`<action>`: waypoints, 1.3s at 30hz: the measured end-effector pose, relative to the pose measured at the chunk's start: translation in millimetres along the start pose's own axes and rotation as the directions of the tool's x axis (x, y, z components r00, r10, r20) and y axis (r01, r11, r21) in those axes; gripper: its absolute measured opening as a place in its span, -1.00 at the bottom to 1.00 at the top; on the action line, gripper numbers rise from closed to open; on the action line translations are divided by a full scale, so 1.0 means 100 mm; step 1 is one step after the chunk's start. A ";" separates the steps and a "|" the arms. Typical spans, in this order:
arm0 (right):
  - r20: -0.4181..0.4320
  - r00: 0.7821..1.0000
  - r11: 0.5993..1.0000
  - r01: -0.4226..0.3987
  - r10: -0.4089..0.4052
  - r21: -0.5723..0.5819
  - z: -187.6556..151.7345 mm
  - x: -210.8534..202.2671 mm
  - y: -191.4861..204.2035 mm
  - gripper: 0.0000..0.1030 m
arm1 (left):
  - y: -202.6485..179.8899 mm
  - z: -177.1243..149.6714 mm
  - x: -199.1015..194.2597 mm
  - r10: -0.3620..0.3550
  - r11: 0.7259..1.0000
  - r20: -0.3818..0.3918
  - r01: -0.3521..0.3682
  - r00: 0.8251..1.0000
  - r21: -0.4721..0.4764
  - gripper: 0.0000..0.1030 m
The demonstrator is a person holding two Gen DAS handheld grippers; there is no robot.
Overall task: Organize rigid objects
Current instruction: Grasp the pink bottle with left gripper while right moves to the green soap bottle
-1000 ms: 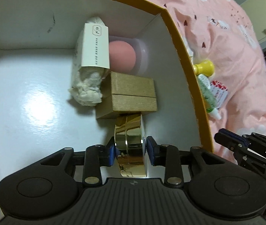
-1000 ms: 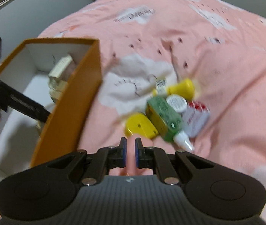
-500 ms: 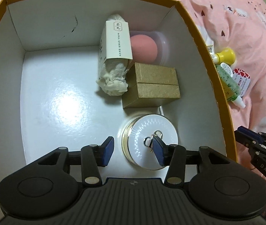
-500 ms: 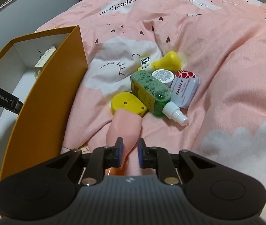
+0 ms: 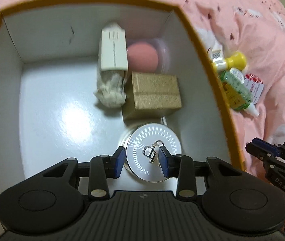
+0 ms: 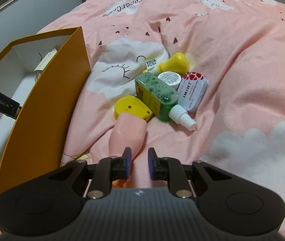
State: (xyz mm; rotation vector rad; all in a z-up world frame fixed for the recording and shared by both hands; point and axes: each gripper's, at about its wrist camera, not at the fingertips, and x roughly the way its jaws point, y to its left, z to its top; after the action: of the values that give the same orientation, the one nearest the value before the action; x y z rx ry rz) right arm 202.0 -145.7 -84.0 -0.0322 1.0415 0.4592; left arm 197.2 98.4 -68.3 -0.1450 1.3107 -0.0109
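The right gripper (image 6: 139, 163) hangs unclenched astride the near tail of the soft pink tube with a yellow cap (image 6: 129, 128), which lies on the pink bedspread (image 6: 233, 80) pointing straight away. The left gripper (image 5: 141, 163), empty, is closing over the round white-and-gold compact (image 5: 152, 150) inside the orange cardboard box (image 5: 212, 100).

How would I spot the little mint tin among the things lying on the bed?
Start at the orange box on the pink bedspread, then look to the small pile beside it. The mint tin lies at the pile's right edge, against the green spray bottle. It alone is flat and rectangular, pale, with red hearts at one end.
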 end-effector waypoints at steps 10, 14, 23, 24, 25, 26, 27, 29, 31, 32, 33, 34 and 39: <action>0.026 0.999 0.999 0.039 -0.040 0.035 0.02 -0.16 -0.09 -0.64 | -0.59 -0.05 -0.84 -0.145 0.971 0.224 0.095 0.964 0.219 -0.19; 0.042 0.998 0.997 0.048 -0.051 0.058 0.00 -0.24 -0.18 -0.62 | -0.94 -0.06 -0.83 -0.226 0.937 0.197 0.158 0.954 0.310 -0.13; 0.027 0.999 0.991 0.038 -0.042 0.128 -0.06 -0.25 -0.44 -0.64 | -1.50 -0.10 -0.21 -0.190 0.938 0.032 0.171 0.981 0.301 -0.14; 0.028 0.999 0.990 0.036 -0.040 0.134 -0.07 -0.25 -0.46 -0.64 | -1.53 -0.12 -0.16 -0.179 0.938 0.023 0.164 0.984 0.304 -0.14; 0.028 0.999 0.990 0.033 -0.037 0.139 -0.08 -0.24 -0.48 -0.64 | -1.56 -0.12 -0.09 -0.168 0.941 0.012 0.157 0.986 0.301 -0.14; 0.027 0.999 0.990 0.027 -0.031 0.142 -0.08 -0.23 -0.50 -0.64 | -1.60 -0.10 0.00 -0.152 0.946 -0.003 0.146 0.988 0.291 -0.14; 0.027 0.999 0.989 0.021 -0.026 0.146 -0.09 -0.22 -0.52 -0.63 | -1.61 -0.10 0.04 -0.138 0.950 -0.010 0.135 0.990 0.282 -0.13; 0.031 0.999 0.989 0.007 -0.012 0.150 -0.10 -0.19 -0.53 -0.64 | -1.65 -0.07 0.17 -0.094 0.958 -0.013 0.094 0.995 0.272 -0.02; 0.039 0.999 0.988 -0.013 0.007 0.151 -0.12 -0.17 -0.55 -0.63 | -1.66 -0.04 0.29 -0.050 0.966 -0.005 0.049 0.999 0.252 0.06; 0.042 0.999 0.988 -0.023 0.017 0.151 -0.12 -0.16 -0.56 -0.60 | -1.66 -0.02 0.34 -0.025 0.969 0.001 0.024 1.000 0.247 0.12; 0.044 0.999 0.988 -0.030 0.024 0.152 -0.13 -0.16 -0.57 -0.56 | -1.67 0.00 0.38 -0.006 0.972 0.006 0.004 1.000 0.237 0.17; 0.046 0.998 0.988 -0.038 0.031 0.152 -0.13 -0.15 -0.57 -0.54 | -1.67 0.01 0.42 0.009 0.974 0.003 -0.009 1.000 0.227 0.21; 0.044 0.997 0.988 -0.062 0.056 0.145 -0.14 -0.10 -0.59 -0.54 | -1.69 0.05 0.58 0.047 0.974 -0.013 -0.043 0.999 0.222 0.26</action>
State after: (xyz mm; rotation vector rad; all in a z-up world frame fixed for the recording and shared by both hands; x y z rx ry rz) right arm 209.0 -205.9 -94.0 0.1379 1.0367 0.4341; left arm 229.5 -74.1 -103.7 0.0752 1.3212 -0.1195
